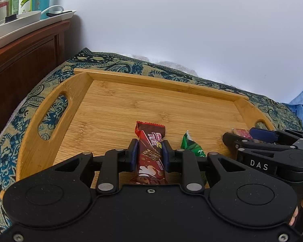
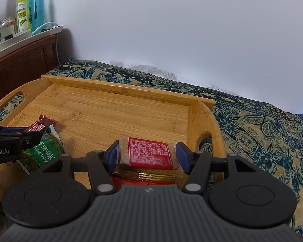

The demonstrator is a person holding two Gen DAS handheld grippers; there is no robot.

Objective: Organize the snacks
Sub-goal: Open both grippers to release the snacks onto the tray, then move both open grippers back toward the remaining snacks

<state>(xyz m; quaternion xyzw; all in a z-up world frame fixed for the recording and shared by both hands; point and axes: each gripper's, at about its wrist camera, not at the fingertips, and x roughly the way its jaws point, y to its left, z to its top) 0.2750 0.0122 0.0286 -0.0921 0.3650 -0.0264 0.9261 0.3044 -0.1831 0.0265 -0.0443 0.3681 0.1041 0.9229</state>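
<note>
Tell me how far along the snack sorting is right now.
Done: green pea packet lies in the bamboo tray. In hand: left gripper clamps a red wafer bar; right gripper straddles a red-labelled snack block, apparently loose. Left: setting both down.

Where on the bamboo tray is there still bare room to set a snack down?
The far half of the bamboo tray is bare, from the back rim to the left handle slot. The near edge is crowded: chocolate wafer bar, green pea packet, red-labelled snack block.
</note>
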